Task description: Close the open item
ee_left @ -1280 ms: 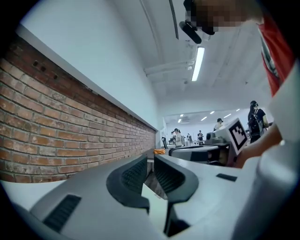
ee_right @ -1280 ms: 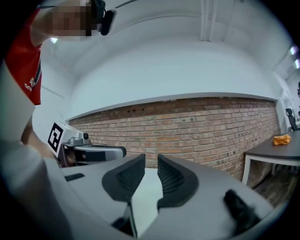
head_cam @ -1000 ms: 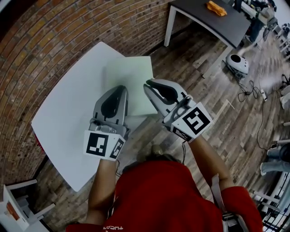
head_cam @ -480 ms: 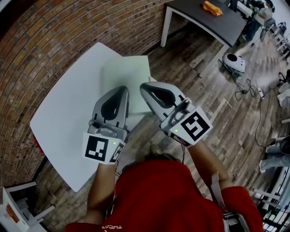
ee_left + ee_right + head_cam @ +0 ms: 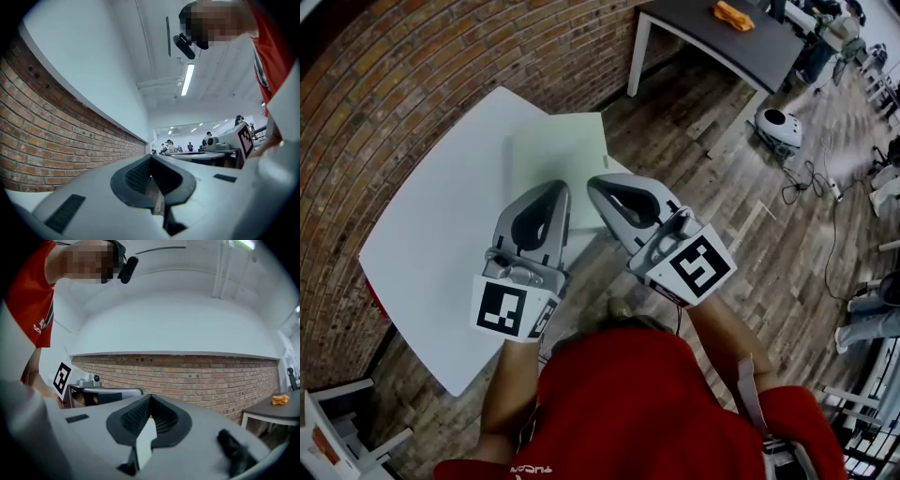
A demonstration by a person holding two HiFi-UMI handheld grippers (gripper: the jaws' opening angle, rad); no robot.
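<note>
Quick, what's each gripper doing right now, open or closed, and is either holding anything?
Left gripper: closed, jaws together, holding nothing.
Right gripper: closed, jaws together, holding nothing.

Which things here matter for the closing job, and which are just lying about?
Job: pale green flat item on the white table; left gripper, right gripper, both shut, empty.
Lying about: dark table, orange object on it, white round device, floor cables.
</note>
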